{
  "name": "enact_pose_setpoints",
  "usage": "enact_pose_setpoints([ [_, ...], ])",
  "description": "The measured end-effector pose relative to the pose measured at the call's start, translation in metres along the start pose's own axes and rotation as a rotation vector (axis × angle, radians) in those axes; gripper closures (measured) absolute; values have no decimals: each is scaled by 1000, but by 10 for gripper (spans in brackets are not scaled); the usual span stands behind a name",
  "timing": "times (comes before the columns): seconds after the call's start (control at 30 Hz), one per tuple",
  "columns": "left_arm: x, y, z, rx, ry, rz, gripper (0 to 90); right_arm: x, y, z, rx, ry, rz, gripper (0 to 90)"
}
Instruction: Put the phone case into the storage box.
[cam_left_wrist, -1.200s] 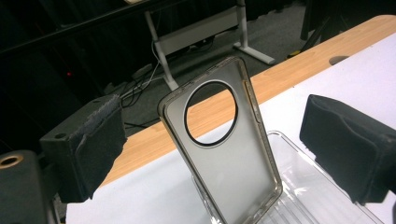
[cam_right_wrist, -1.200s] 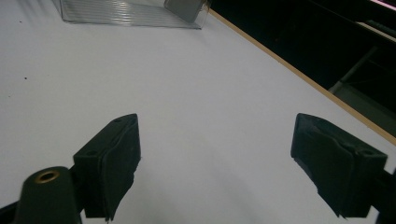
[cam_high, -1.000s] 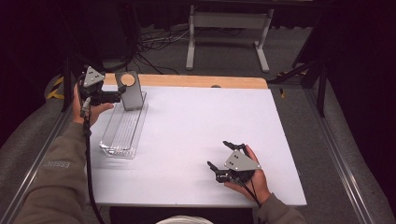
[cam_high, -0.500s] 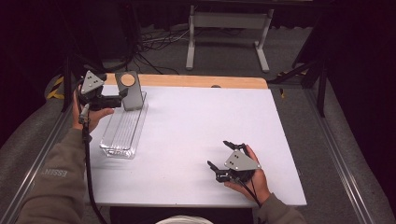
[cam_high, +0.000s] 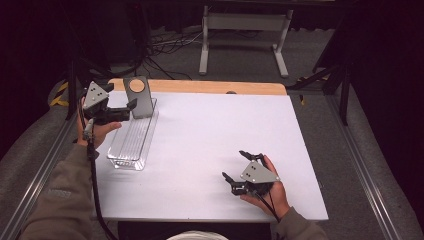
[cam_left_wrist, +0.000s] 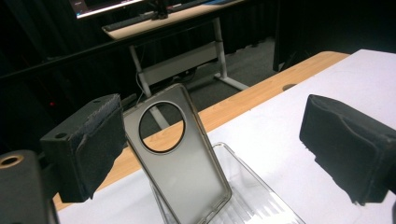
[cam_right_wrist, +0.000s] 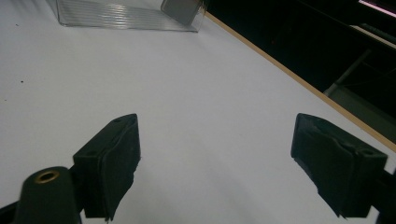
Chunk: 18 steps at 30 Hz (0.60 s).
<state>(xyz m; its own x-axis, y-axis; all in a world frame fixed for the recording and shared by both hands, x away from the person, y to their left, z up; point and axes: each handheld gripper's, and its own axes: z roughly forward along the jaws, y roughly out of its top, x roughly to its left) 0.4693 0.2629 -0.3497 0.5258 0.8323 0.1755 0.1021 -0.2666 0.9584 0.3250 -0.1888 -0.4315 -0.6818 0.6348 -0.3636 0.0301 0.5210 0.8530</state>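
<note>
A grey phone case (cam_high: 139, 96) with a round cut-out is seen standing upright, slightly tilted, at the far end of a clear tray (cam_high: 131, 142). The tray lies lengthwise on the far-left part of the white table (cam_high: 210, 135), close to its left edge.

The left gripper (cam_high: 127, 111) is held by the left hand (cam_high: 100, 131) above the table's far-left corner, just left of the case, its fingers pointed right toward it. In the left gripper view the fingers (cam_left_wrist: 88, 144) are spread wide and nothing is held between them. The case (cam_left_wrist: 180, 158) is seen between them a little farther off, nearer the left finger than the right one; whether it is touched cannot be told. The tray (cam_left_wrist: 252, 196) is seen below the case, with the wooden table edge (cam_left_wrist: 261, 88) beyond it.

The right gripper (cam_high: 239, 167) is held by the right hand (cam_high: 267, 192) low over the near-right part of the table, well apart from the tray and case. Its fingers (cam_right_wrist: 112, 158) are also spread wide with nothing between them, and bare white table is seen under them. In the right gripper view the tray (cam_right_wrist: 126, 16) and the case (cam_right_wrist: 182, 11) are seen far off at the top.
</note>
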Motion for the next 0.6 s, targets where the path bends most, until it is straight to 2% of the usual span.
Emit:
enact_pose_setpoints([
  [0.13, -1, -3, -4, -14, -4, -6, 77, 0, 0, 0, 4, 0, -1, 168],
  [0.17, -2, -5, -6, -21, -16, -19, 71, 0, 0, 0, 5, 2, 0, 167],
  [0.3, -3, -11, -8, -15, -40, -23, 66, 0, 0, 0, 1, 2, 0, 167],
  [0.37, -3, -13, -8, -26, -51, -38, 63, -1, 0, 0, -1, 0, -1, 167],
  [0.53, -4, -14, -14, -42, -58, -30, 55, -1, 0, -1, -5, -2, 0, 167],
  [0.6, -4, -14, -18, -66, -68, -32, 53, -1, 0, -2, -6, -4, 0, 167],
])
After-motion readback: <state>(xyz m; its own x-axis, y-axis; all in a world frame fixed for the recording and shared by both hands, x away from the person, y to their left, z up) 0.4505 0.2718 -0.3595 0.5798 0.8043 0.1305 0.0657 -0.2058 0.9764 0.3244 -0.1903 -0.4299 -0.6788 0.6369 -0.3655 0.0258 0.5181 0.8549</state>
